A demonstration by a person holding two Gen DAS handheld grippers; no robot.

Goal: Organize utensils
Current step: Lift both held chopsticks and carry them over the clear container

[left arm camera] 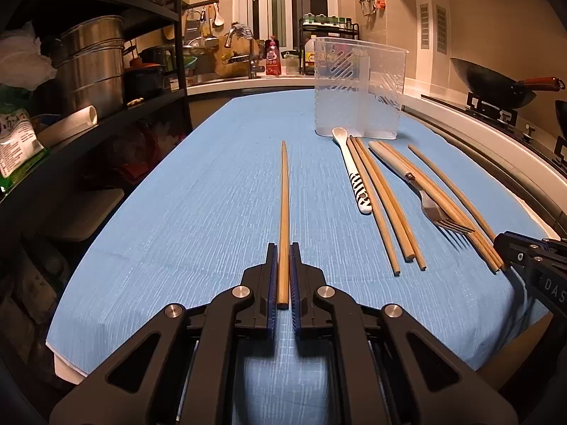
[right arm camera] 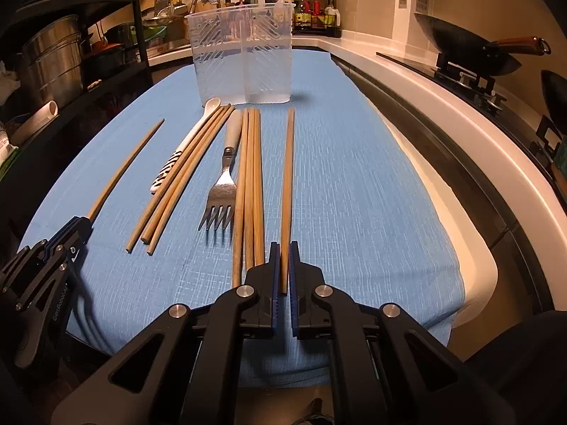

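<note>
Wrist views, each claw (left arm camera: 282, 249) (right arm camera: 284, 248) clamping 1 chopstick (left arm camera: 283, 212) (right arm camera: 287, 177)

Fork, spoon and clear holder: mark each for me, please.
fork (right arm camera: 222, 191): right wrist view, on the metal head above the tines.
spoon (left arm camera: 351, 166): left wrist view, on the white handle.
clear holder (right arm camera: 244, 63): right wrist view, on its front wall.

A clear container (right arm camera: 242, 58) is set at the far end of the cloth-covered counter (right arm camera: 354, 184). Before it, the utensils are laid lengthwise: a spoon (right arm camera: 187, 141) beside three chopsticks (right arm camera: 177, 180), then a fork (right arm camera: 223, 177), then three more chopsticks (right arm camera: 250, 184) to the fork's right. One chopstick (left arm camera: 284, 219) is set well apart at the left, within the left hand-held gripper (left arm camera: 282, 276). Another chopstick (right arm camera: 287, 194) is set at the far right, within the right hand-held gripper (right arm camera: 283, 276).
</note>
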